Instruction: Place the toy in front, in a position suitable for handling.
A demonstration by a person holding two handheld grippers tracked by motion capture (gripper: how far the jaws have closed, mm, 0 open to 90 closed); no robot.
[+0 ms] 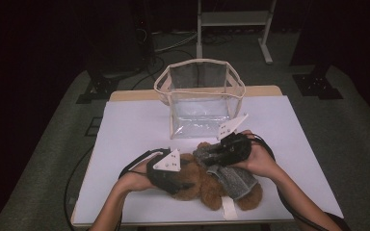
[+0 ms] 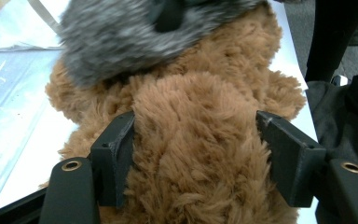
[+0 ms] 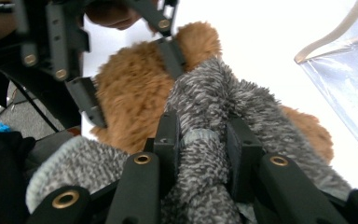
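Right tool [image 3: 200,140] pinches the grey garment [image 3: 214,102]; left tool [image 2: 196,154], palm-down, straddles the brown teddy bear [image 2: 191,116], pads at its fur.

We see our right gripper [image 3: 199,140] with its two black jaws closed on a fold of the grey knitted cloth [image 3: 214,107]. Behind it lies the brown plush bear [image 3: 130,102], and the left gripper [image 3: 126,79] stands around the bear. At the right edge is a clear bag [image 3: 349,88].
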